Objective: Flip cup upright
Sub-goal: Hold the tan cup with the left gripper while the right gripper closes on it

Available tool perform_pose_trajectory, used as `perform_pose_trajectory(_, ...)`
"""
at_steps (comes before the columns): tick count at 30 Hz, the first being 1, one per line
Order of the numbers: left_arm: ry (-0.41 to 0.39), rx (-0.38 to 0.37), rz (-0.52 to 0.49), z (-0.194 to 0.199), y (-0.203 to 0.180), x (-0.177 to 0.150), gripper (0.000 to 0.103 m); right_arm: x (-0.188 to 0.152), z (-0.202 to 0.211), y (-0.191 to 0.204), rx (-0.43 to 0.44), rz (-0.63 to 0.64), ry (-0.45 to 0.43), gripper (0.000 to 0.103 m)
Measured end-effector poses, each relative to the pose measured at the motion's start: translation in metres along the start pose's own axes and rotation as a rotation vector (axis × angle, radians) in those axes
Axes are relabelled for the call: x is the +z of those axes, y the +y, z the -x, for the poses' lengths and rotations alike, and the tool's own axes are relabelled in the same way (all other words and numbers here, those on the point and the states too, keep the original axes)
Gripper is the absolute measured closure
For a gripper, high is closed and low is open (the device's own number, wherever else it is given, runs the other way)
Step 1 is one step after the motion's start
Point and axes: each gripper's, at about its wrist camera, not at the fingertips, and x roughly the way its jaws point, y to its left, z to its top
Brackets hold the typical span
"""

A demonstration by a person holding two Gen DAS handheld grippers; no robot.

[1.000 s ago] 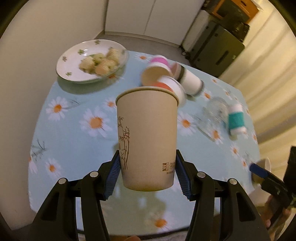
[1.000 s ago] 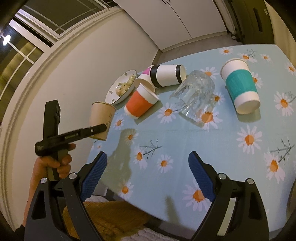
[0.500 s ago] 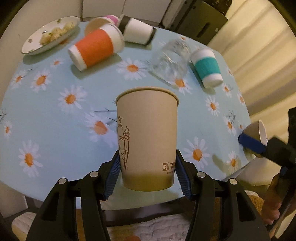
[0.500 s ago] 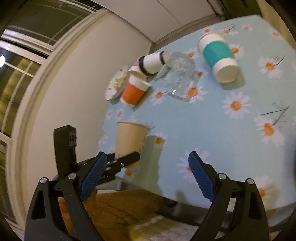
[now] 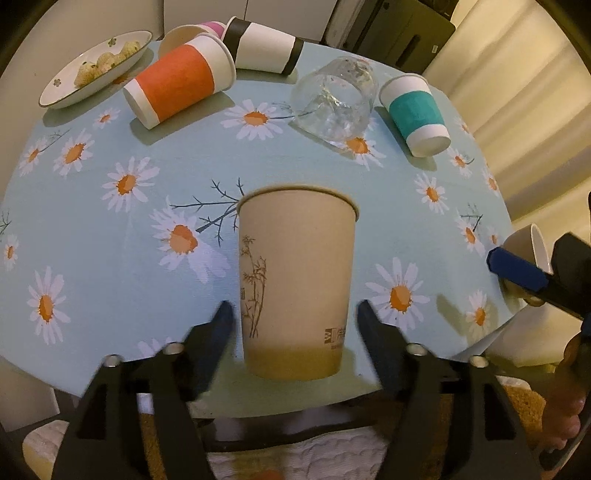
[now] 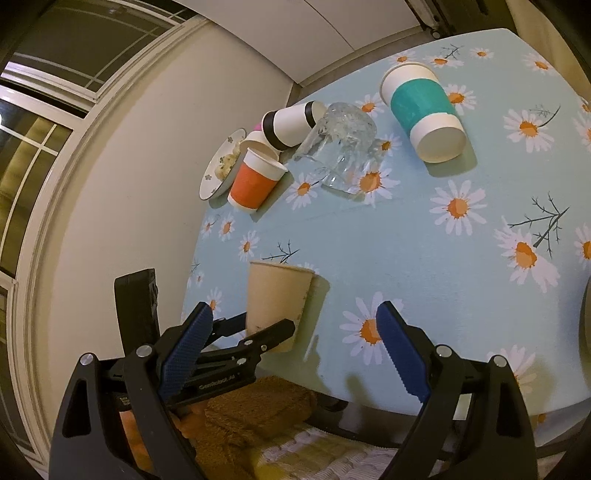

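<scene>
A tan paper cup (image 5: 297,280) with a bamboo print stands upright near the front edge of the daisy tablecloth (image 5: 110,236); it also shows in the right wrist view (image 6: 275,301). My left gripper (image 5: 295,317) is open, its pads a small gap off each side of the cup's lower part. My right gripper (image 6: 291,347) is open and empty above the table's front edge, to the right of the cup. The left gripper shows in the right wrist view (image 6: 266,332).
Lying on their sides at the back are an orange cup (image 5: 181,83), a black-banded white cup (image 5: 264,46), a pink cup (image 5: 212,27), a glass mug (image 5: 338,101) and a teal cup (image 5: 417,112). A plate of food (image 5: 92,70) sits back left.
The left gripper lowered the tan cup to the table near the front edge and opened off it. The right gripper stayed open and shifted little.
</scene>
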Motion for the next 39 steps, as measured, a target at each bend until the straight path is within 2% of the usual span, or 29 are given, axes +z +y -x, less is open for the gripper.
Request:
perform_pose_trajectory(13,-0.008,-0.026,0.013,0.008,0.01,-0.001,0.027,0.001,-0.01,-0.002,-0.018,-0.002,0.025,0.014)
perform_pose_trajectory(20,-0.045,-0.084,0.026,0.027,0.024,-0.003,0.027,0.0,-0.024,0.002,-0.025,0.001,0.051,0.014)
perform_pose_trajectory(27,-0.132,-0.102,0.077,0.055,0.06,-0.021,0.027,0.003,-0.049,0.018,-0.061,0.025,0.097,0.014)
perform_pose_trajectory(30,-0.165,-0.115,0.09,0.064,0.075,-0.029,0.027,0.007,-0.062,0.018,-0.066,-0.012,0.118,0.015)
perform_pose_trajectory(39,-0.21,-0.179,0.162,0.066,0.113,-0.035,0.027,0.014,-0.098,0.025,-0.074,-0.037,0.2,0.025)
